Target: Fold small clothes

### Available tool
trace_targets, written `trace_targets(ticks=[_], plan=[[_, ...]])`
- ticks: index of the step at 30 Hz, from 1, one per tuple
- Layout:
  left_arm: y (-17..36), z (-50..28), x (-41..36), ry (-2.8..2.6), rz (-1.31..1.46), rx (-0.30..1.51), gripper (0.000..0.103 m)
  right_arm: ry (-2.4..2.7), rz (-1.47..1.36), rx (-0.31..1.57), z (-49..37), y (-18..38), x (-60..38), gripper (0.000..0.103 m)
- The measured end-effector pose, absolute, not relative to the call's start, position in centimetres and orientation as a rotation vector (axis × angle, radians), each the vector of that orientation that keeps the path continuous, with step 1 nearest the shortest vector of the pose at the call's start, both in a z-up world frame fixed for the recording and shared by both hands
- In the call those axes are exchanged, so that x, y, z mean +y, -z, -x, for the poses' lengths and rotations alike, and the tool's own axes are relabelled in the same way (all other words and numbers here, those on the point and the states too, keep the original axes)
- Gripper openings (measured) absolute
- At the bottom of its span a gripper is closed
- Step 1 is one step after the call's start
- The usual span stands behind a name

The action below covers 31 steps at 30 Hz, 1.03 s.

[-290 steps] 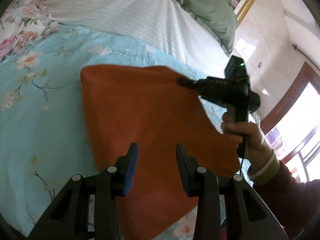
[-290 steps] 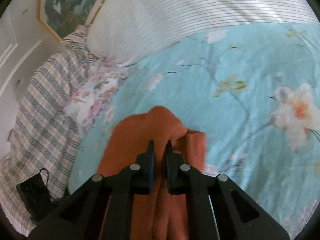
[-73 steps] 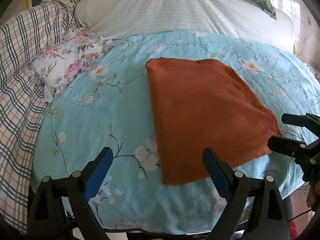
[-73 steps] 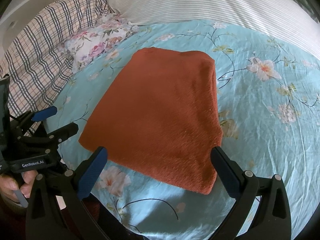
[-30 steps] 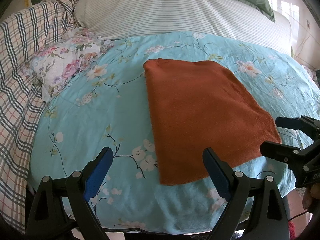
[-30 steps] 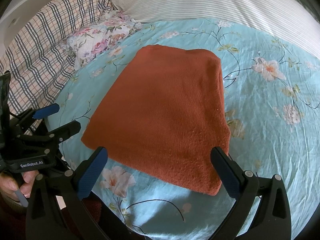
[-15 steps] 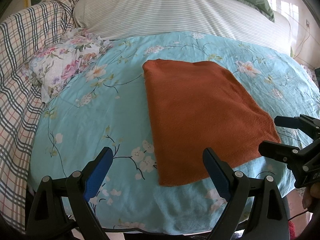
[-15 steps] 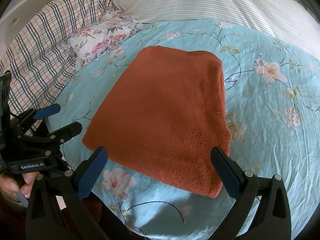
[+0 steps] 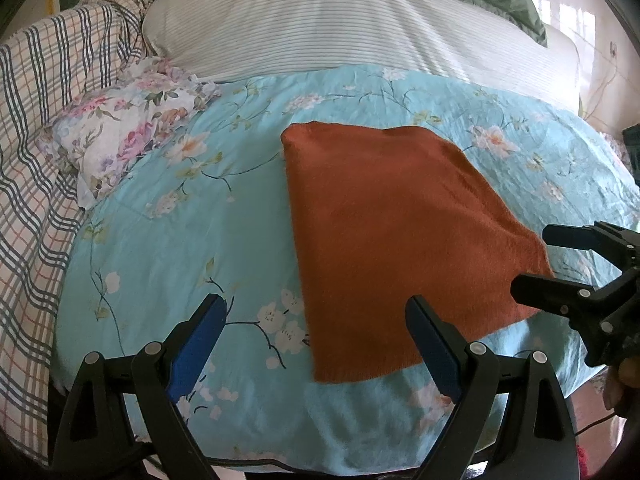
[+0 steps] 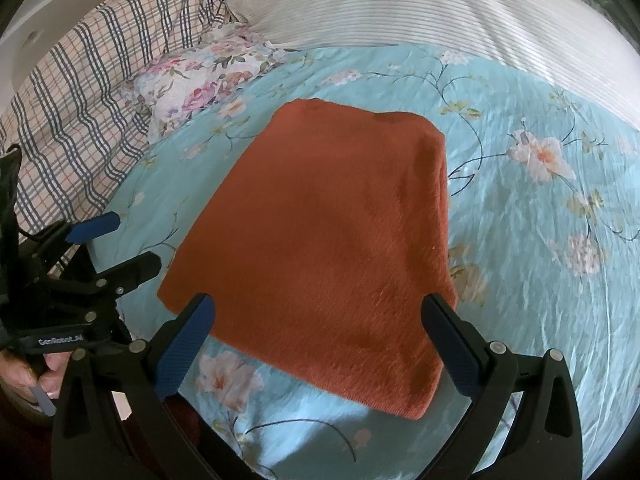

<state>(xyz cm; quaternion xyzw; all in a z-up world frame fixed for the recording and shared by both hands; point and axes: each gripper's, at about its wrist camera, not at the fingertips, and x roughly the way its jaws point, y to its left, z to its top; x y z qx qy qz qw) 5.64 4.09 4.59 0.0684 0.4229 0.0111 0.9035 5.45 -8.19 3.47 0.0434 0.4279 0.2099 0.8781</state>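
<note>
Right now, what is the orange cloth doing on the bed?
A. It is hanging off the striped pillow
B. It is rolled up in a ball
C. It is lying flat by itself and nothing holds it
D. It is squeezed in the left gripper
C: the orange cloth lies flat on the blue flowered sheet, while the left gripper and right gripper are both wide open and not touching it.

Black hand-held gripper (image 10: pixel 320 338) w/ blue pads (image 10: pixel 182 346), silver screws, "GenRobot.AI" label.
</note>
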Motion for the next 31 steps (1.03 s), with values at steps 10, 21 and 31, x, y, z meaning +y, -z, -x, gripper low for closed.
trace_targets(ticks=[10,21,31], plan=[[-4.6,-6.9,4.6,-0.028,-0.130,0.870,0.092,-0.435,-0.097,0.890,-6.8,-3.4,-8.3,0.102],[-4.5,-8.0,4.8,-0.045,-0.138,0.869,0.092,-0.430,-0.111,0.897,-7.6,-2.8,-8.9,0.102],[-4.3,-8.1,4.6,-0.044,-0.147,0.870,0.092,-0.426,-0.129,0.905,-7.8,-2.2,-9.2,0.102]])
